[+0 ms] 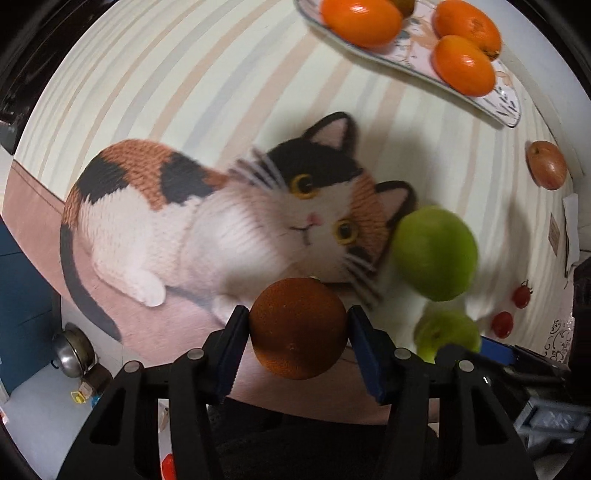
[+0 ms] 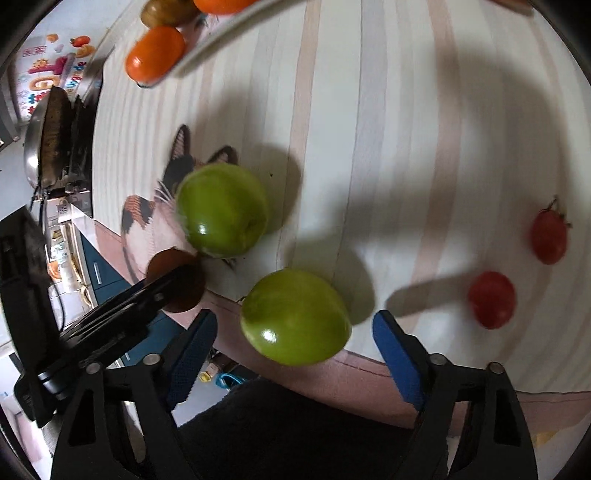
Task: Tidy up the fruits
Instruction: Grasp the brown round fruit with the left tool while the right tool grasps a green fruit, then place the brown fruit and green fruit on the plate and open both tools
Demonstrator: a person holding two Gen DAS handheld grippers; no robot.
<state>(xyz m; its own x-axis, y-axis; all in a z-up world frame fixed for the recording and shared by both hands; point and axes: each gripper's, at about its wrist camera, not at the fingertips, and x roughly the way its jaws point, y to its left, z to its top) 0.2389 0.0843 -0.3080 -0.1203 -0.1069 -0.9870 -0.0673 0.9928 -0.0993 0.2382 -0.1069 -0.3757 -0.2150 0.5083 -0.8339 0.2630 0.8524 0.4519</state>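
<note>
My left gripper (image 1: 298, 314) points down at the table and is shut on a dark orange round fruit (image 1: 299, 328), with a blue pad on each side of it. That fruit (image 2: 184, 291) and the left fingers (image 2: 162, 288) also show in the right wrist view. My right gripper (image 2: 295, 318) is open around a green round fruit (image 2: 295, 317), with a gap at each pad. A second green fruit (image 2: 221, 210) lies just beyond it. Both green fruits (image 1: 434, 253) (image 1: 447, 332) lie right of the left gripper, blurred.
A patterned plate (image 1: 509, 110) at the far side holds several orange fruits (image 1: 360, 20). Two cherry tomatoes (image 2: 491, 299) (image 2: 548, 236) lie right of the right gripper. A reddish fruit (image 1: 546, 170) sits further right. The cat-print tablecloth (image 1: 221, 206) ends at the near table edge.
</note>
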